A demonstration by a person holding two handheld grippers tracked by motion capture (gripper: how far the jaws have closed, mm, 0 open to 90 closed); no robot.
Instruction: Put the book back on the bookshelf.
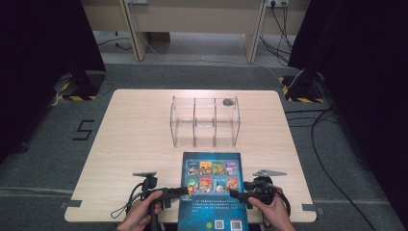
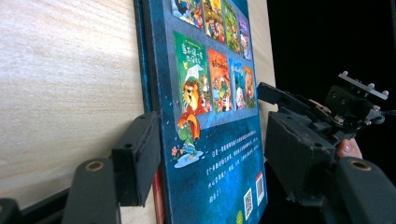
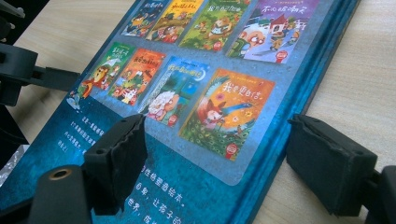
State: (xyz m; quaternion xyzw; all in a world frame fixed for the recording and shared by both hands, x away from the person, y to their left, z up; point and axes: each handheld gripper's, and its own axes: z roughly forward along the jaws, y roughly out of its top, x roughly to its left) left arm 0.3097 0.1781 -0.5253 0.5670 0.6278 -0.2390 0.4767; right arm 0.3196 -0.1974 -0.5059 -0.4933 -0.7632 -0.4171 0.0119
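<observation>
Where the pale wooden bench (image 1: 134, 139) runs toward its far edge, a clear plastic organiser box with three upright compartments (image 1: 205, 121) stands open-topped. All three compartments look bare inside, and a small round grey object (image 1: 227, 102) lies at its top right corner; whether it rests on the rim or behind the box I cannot tell. Nearer the person, well apart from the box, a dark blue picture book with eight small colourful covers printed on its back (image 1: 211, 190) lies flat, its near end reaching over the bench's front edge. Nothing stands between book and box.

From the book's left side come the left tongs (image 1: 185, 190), set around its edge: in the left gripper view one jaw sits against the spine side while the other stands off above the cover, so they are not yet pressing the book. Across the book's right edge sit the right tongs (image 1: 236, 194), one jaw over the cover and one on the wood beside it, parted and gripping nothing.
</observation>
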